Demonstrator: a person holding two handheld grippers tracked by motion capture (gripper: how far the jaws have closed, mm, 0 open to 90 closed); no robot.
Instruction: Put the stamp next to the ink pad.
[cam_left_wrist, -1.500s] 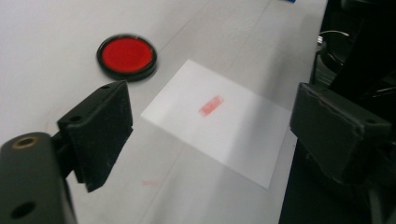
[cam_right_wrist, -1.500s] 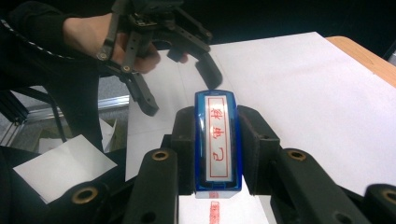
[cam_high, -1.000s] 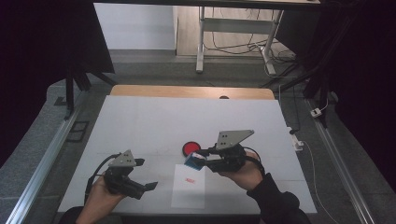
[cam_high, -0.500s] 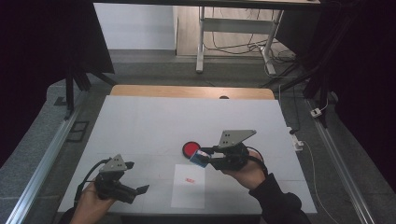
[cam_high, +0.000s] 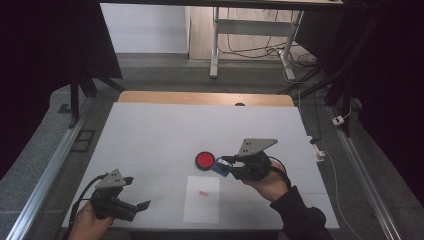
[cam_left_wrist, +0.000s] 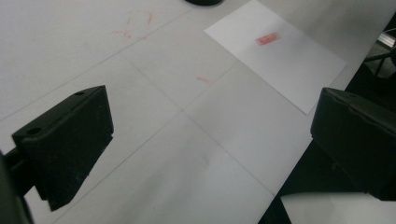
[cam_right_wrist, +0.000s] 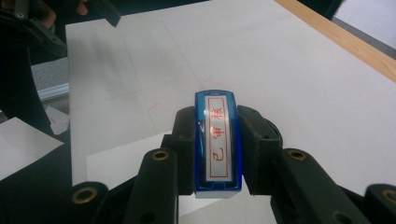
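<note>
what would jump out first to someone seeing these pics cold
The blue rectangular stamp with red characters on its label, clamped between the right gripper jaws near the table's right-front, draws the eye first. Beside it lies a round red ink pad, and in front a white paper sheet bearing a small red stamp mark. The left gripper stands open at the near-left edge.

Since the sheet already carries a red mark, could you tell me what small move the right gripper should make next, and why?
Probably lower the blue stamp to the table beside the red ink pad: the right gripper is clamped on it, and the paper is stamped.
</note>
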